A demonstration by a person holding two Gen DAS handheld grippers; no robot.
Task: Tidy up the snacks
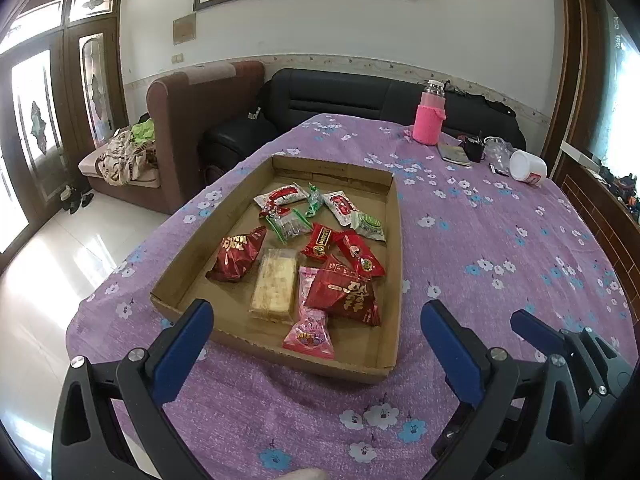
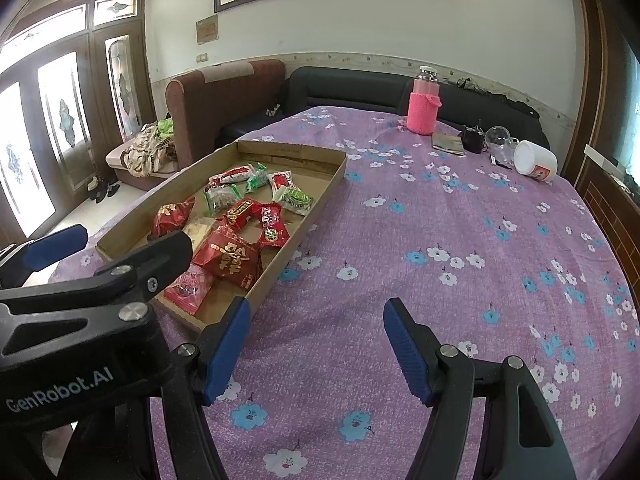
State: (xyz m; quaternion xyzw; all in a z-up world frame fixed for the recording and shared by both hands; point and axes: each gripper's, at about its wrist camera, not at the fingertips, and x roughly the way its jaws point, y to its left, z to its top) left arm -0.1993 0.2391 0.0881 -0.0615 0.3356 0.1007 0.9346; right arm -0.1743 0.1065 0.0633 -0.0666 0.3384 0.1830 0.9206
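A shallow cardboard tray [image 1: 394,248] lies on the purple flowered tablecloth [image 1: 480,248] and holds several wrapped snacks: red packets [image 1: 346,294], a pale cake bar [image 1: 275,280], a pink packet [image 1: 310,334] and green and white packets [image 1: 368,224]. My left gripper [image 1: 316,316] is open and empty, its jaws spread at the tray's near edge. My right gripper [image 2: 316,312] is open and empty over bare cloth, just right of the tray [image 2: 320,200]. The left gripper also shows at the left of the right wrist view [image 2: 120,240].
At the table's far right stand a pink sleeved bottle [image 1: 429,120], a tipped white cup [image 1: 528,167], a glass jar [image 1: 498,150] and small dark items [image 1: 472,148]. Sofas [image 1: 320,96] stand behind the table. The tiled floor [image 1: 60,264] lies to the left.
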